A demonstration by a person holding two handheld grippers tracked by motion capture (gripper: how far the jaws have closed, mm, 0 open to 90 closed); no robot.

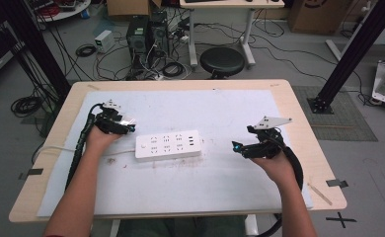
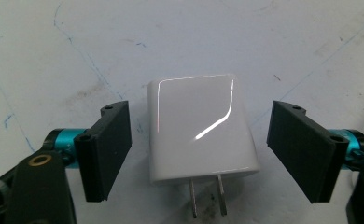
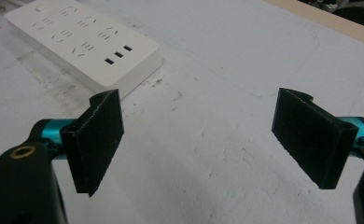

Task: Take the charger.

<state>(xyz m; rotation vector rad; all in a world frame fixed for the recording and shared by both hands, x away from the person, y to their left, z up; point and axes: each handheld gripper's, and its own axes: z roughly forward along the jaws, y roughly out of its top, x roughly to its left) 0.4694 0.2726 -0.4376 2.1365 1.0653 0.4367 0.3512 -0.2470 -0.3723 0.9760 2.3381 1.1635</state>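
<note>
Lying between the left hand-held gripper's (image 2: 199, 154) jaws, seemingly untouched: charger (image 2: 199, 128).

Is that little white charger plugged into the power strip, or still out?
Out. The charger lies flat on the white mat, both metal prongs bare, between the left gripper and its open jaws.

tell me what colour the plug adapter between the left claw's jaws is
Glossy white, with two metal prongs; the plug adapter shows best in the left gripper view.
</note>
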